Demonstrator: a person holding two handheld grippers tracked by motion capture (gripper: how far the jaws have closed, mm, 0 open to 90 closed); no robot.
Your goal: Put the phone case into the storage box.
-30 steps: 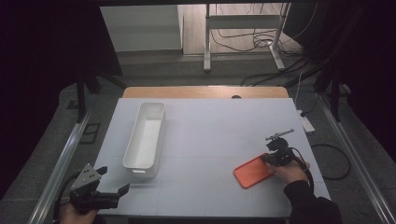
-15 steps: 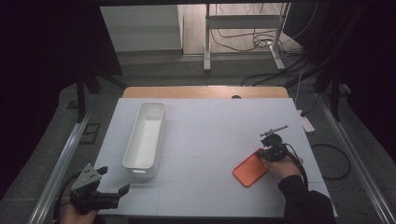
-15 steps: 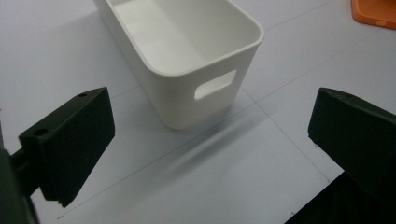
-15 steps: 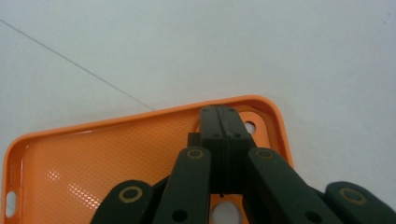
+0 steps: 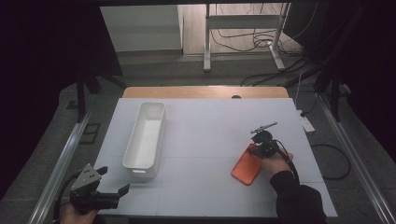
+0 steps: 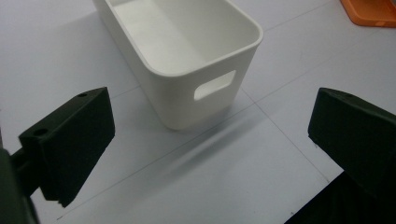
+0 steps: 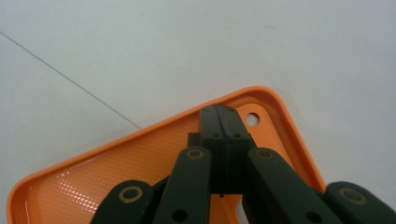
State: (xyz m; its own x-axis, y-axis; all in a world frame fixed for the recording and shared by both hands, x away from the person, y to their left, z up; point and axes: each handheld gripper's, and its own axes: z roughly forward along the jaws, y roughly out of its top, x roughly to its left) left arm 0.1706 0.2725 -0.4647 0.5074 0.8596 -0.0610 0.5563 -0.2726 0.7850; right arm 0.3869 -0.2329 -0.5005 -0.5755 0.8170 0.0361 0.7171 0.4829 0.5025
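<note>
Where the table's near edge meets the person's left hand, the left gripper sits at the near left corner of the white table, its jaws wide apart with nothing between them; in the left gripper view those jaws frame the near end of the white bin, which has a slot handle cut into its end wall. Next, toward the right side, the right gripper is held in the person's right hand, dark sleeve behind it, and rests over the far end of the orange phone case. In the right gripper view its jaws are pressed together, tips lying inside the case's open face near the small round hole at one corner; whether they pinch the case wall cannot be told. Case lies flat on the table, hollow side up, well apart from the bin. Farther on, bin runs lengthwise away from the person, left of centre, empty. Beyond the table's far wooden edge: floor, cables, metal stand legs.
</note>
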